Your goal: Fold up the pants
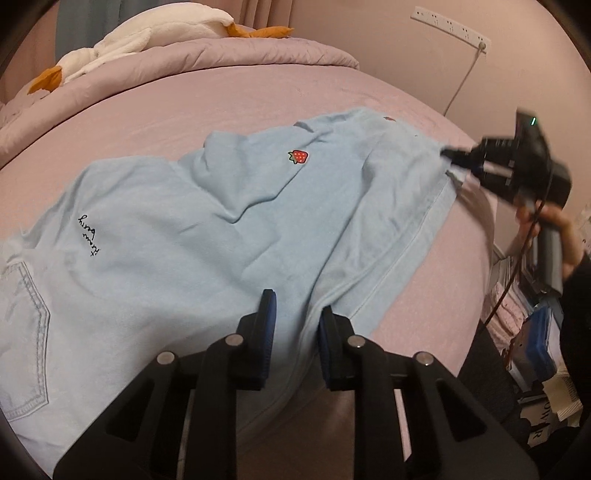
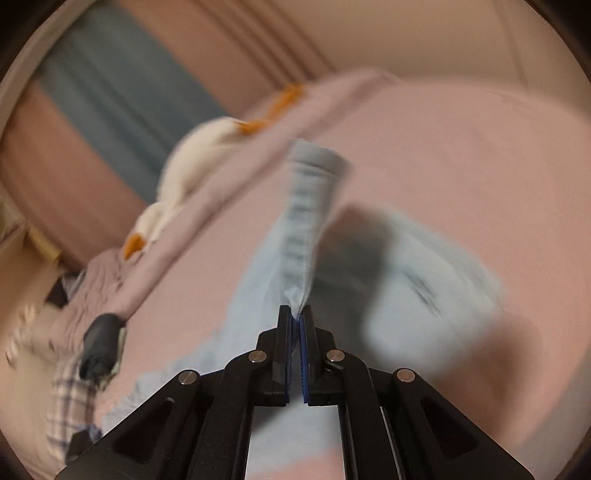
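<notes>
Light-blue pants with a strawberry patch lie spread and creased on the pink bed sheet; a stitched back pocket shows at the left. My left gripper sits at their near edge, its blue pads closed on a raised fold of the cloth. At the far right a hand holds my right gripper, which pinches the pants' edge there. The right wrist view is blurred by motion. In it my right gripper is shut on a tuck of the pants, lifting a strip of cloth off the bed.
A white plush goose lies on a folded mauve quilt at the bed's far end. A power strip with a cord hangs on the wall. Books and clutter crowd the floor beside the bed. A plaid cloth lies off the bed's edge.
</notes>
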A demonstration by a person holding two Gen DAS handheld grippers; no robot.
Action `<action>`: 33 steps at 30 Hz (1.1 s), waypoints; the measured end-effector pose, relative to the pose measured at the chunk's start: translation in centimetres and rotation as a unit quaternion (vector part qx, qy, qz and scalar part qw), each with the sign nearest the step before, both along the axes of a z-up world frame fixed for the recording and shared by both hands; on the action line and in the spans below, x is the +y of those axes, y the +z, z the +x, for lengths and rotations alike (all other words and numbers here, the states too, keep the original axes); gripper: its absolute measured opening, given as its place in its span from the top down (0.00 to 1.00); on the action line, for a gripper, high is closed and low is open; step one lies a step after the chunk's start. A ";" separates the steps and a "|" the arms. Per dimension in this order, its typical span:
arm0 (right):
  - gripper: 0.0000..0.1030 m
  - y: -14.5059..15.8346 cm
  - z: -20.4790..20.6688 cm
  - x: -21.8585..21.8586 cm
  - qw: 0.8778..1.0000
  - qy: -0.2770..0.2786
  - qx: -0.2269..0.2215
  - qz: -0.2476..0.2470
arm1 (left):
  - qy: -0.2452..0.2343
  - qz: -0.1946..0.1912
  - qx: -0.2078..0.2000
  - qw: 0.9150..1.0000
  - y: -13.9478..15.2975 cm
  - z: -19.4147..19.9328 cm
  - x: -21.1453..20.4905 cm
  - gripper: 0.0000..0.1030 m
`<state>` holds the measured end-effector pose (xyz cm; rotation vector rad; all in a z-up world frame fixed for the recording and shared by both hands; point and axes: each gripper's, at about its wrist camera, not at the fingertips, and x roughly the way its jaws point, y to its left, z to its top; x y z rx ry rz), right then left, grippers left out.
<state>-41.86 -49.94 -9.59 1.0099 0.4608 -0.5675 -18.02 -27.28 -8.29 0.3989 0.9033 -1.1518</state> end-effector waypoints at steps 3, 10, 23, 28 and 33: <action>0.88 -3.3 -2.0 -0.8 0.996 -0.036 -0.027 0.076 | 0.001 0.008 -0.009 1.000 0.0 -0.1 -0.2 0.78; 0.54 -2.1 -2.4 -2.1 0.991 -0.075 -0.083 0.072 | 0.004 0.023 -0.027 0.999 -0.1 -0.7 -0.3 0.78; 0.96 1.0 -1.8 -4.3 0.996 -0.069 -0.049 -0.005 | -0.003 0.054 -0.064 0.996 0.6 -2.1 -1.4 0.90; 0.96 -0.5 -2.5 -3.9 0.997 -0.072 -0.009 -0.006 | -0.003 0.065 -0.067 0.996 0.2 -2.0 -1.8 0.89; 0.96 -3.3 -2.9 -5.4 0.996 -0.078 -0.012 0.042 | -0.003 0.067 -0.055 0.996 0.9 -1.8 -1.2 0.84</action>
